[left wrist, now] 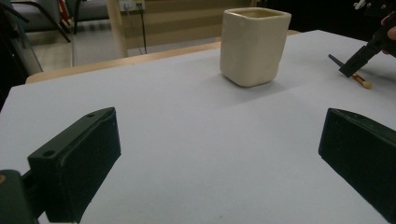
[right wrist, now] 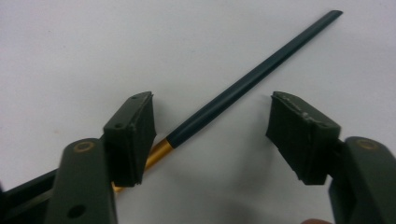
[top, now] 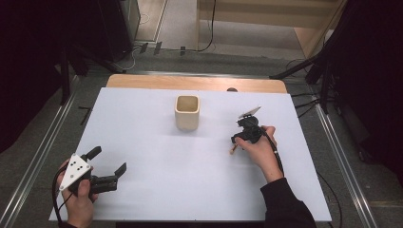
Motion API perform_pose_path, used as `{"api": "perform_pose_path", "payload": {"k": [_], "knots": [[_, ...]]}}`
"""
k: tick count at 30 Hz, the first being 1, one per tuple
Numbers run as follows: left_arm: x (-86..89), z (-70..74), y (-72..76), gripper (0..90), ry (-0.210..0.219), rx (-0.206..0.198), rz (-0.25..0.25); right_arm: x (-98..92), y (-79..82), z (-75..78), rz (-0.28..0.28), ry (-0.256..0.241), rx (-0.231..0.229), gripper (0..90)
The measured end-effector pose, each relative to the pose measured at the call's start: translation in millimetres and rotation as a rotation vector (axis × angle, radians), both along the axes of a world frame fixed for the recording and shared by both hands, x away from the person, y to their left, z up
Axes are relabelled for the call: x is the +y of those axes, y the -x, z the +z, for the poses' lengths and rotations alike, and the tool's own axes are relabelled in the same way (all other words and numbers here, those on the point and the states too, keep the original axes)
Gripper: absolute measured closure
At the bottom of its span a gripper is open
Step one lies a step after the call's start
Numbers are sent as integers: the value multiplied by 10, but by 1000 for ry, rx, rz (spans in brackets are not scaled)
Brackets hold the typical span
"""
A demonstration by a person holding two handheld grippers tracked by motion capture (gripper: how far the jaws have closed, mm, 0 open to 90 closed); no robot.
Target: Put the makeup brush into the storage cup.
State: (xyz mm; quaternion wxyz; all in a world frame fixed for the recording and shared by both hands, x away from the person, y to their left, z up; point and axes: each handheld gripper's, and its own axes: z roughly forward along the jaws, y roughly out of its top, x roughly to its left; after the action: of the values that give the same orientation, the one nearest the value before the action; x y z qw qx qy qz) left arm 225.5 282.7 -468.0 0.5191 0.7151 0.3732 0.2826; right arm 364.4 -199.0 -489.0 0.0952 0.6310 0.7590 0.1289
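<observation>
Right tool is down low over the long dark slender brush with its gold metal collar, jaws spread wide with the handle lying between them, nothing gripped yet. That brush lies flat on the white-covered bench, to the right of the cream square ceramic cup and well apart from it. In the high view the right tool points steeply down at it.

Left tool sits near the bench's front left corner, jaws parted too, holding nothing.

How to do this well? I'd say centre the handle between the pads first: it runs much closer to the left pad right now. Drop until both tips nearly meet the bench, close squarely across the dark shaft just above the collar, then lift level so the thin handle doesn't roll or pivot out.
</observation>
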Motion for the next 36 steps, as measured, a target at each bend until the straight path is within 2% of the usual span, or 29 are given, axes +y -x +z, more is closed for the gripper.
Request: {"api": "perform_pose_path", "payload": {"k": [1, 3, 4, 5, 8, 11, 12, 13, 16, 18, 22, 24, 25, 26, 27, 32, 34, 35, 36], "knots": [[0, 1, 0, 0, 1, 1, 0, -4, 4, 4, 0, -1, 0, 401], [-1, 0, -1, 0, 1, 1, 0, -27, 10, 27, -11, -5, 5, 601], [-2, 1, 0, 0, 0, 2, 0, -27, 10, 27, -11, -5, 5, 601], [-2, 2, 1, 0, -2, 3, 0, -66, 12, 42, -36, -11, 15, 769], [-2, 0, 0, 0, 1, 3, -1, -111, 21, 33, -45, -25, 9, 830], [-2, 0, -2, 0, 0, 5, -2, -101, 39, 24, -42, -15, -7, 841], [0, 2, -3, 0, -1, 5, -2, -57, 62, 18, -35, 19, -26, 847], [5, 8, -6, 0, 1, 6, -2, -46, 66, 19, -33, 26, -30, 848], [6, 12, -12, 0, 2, 6, -3, -36, 79, 14, -31, 35, -40, 849], [-3, 11, -17, 0, 3, 12, -7, -61, 88, 11, -26, 16, -47, 850], [-75, 24, -50, 0, -2, 17, -23, -160, 150, 20, 9, -58, -82, 850], [-116, 38, -68, 0, -8, 16, -32, -181, 196, 56, 24, -55, -131, 850], [-116, 38, -68, 0, -8, 16, -32, -181, 196, 56, 24, -55, -131, 850], [-147, 44, -77, 0, -19, 12, -33, -195, 239, 101, 38, -45, -181, 851], [-213, 65, -101, 0, -45, 11, -53, -200, 257, 121, 41, -30, -206, 850], [-346, 128, -194, 0, -40, 28, -97, -218, 344, 198, 50, -45, -294, 850], [-368, 137, -214, 0, -33, 33, -102, -221, 354, 208, 46, -52, -306, 850], [-402, 157, -264, 0, -33, 47, -116, -228, 372, 229, 44, -67, -336, 850], [-416, 169, -291, 0, -31, 59, -127, -231, 378, 238, 44, -75, -343, 850]]}}
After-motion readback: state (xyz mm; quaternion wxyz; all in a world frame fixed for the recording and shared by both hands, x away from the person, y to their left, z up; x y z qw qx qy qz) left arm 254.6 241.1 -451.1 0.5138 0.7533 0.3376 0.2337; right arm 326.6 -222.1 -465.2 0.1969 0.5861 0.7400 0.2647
